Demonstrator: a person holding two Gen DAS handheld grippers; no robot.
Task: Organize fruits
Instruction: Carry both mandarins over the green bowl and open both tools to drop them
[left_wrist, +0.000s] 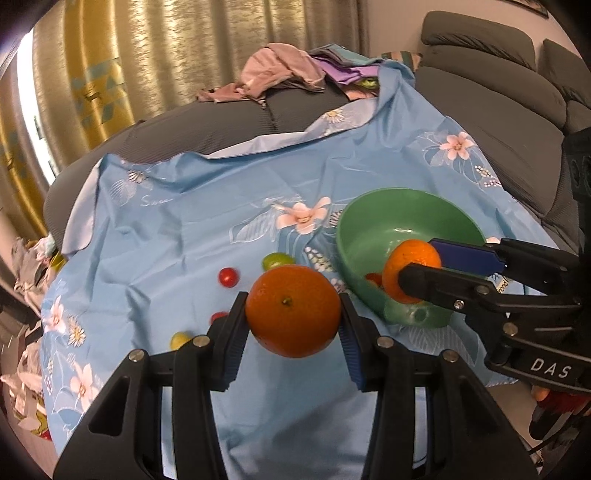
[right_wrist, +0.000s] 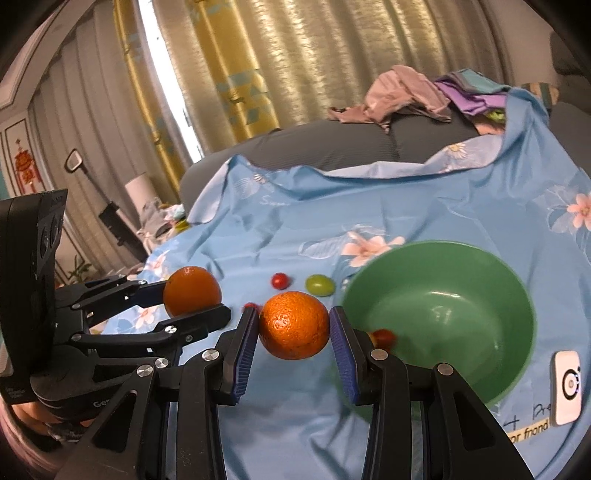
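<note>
The blue floral cloth (left_wrist: 192, 229) covers the grey sofa (left_wrist: 229, 122), and everything that matters can be placed against the green bowl (right_wrist: 439, 266) standing on it. The bowl holds 1 small red fruit (left_wrist: 373, 278) near its bottom and is otherwise bare.

Each of the 2 grippers is clamped on an orange. The right gripper (left_wrist: 424, 264) has its orange (left_wrist: 410, 268) pinched between the blue pads, and in the left wrist view that fruit hangs over the bowl's hollow, just inside the near rim. The left gripper (left_wrist: 293, 314) grips a larger-looking orange (left_wrist: 293, 312), stem end toward the camera, and it sits outside the bowl, just beside the rim on the side away from the right gripper.

So the right hand is the nearer of the 2: its fruit is already above the opening and probably needs only a release, while the left must cross the rim sideways toward the bowl first. An orange has no long axis to speak of, so orientation hardly matters.

Loose on the cloth beyond the left orange, away from the bowl: 1 green grape-like fruit (left_wrist: 275, 260), 1 red cherry tomato (left_wrist: 228, 277), another red one (left_wrist: 218, 316) half hidden, and a yellow-green one (left_wrist: 179, 339).
</note>
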